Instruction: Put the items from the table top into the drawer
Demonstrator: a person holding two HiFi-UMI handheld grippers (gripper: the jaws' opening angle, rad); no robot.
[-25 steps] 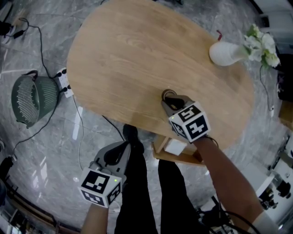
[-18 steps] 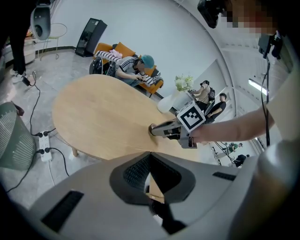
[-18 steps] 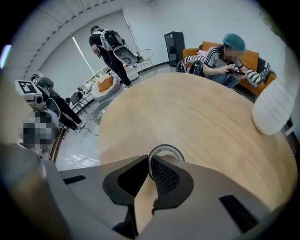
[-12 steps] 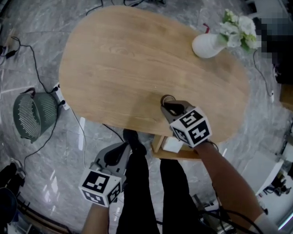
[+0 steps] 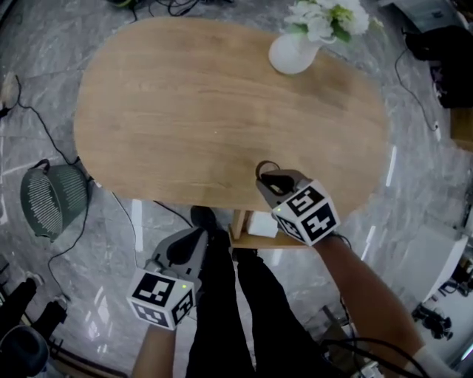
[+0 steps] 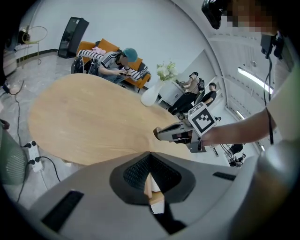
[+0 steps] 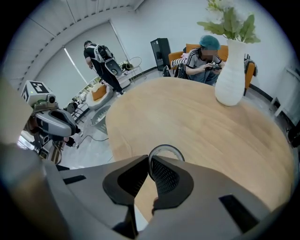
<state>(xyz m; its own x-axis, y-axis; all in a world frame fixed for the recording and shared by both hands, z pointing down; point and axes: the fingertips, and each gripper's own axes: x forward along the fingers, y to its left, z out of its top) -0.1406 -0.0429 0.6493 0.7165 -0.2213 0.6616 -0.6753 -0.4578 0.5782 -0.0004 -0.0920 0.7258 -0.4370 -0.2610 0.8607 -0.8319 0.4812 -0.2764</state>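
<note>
My right gripper [image 7: 149, 158] has its jaws closed on the rim of a thin ring [image 7: 164, 146], pinching it edge-on so that most of the hoop sticks out past the tips. From the head view, the ring sits over the near part of the oval wooden tabletop [image 5: 185, 111], close to the front edge. I cannot tell whether it rests on the wood or hangs just above it.

My left gripper [image 6: 150, 154] is off the tabletop, down by my dark trouser legs, with floor under it. Its jaws are together at the tips and there is nothing between them.

The drawer [image 5: 259, 241] stands pulled out below the tabletop's front edge, between the two grippers and just under the right one. A white box [image 5: 262, 224] lies inside it. Through the gap behind the left jaws I see the drawer's wooden edge and that same white shape.

The only other thing on the tabletop is a white vase [image 5: 292, 53] with pale flowers [image 5: 325, 16], at the far side, well apart from the ring. A green slatted basket [image 5: 48, 201] sits on the marble floor off the tabletop's left end, with cables trailing near it.
</note>
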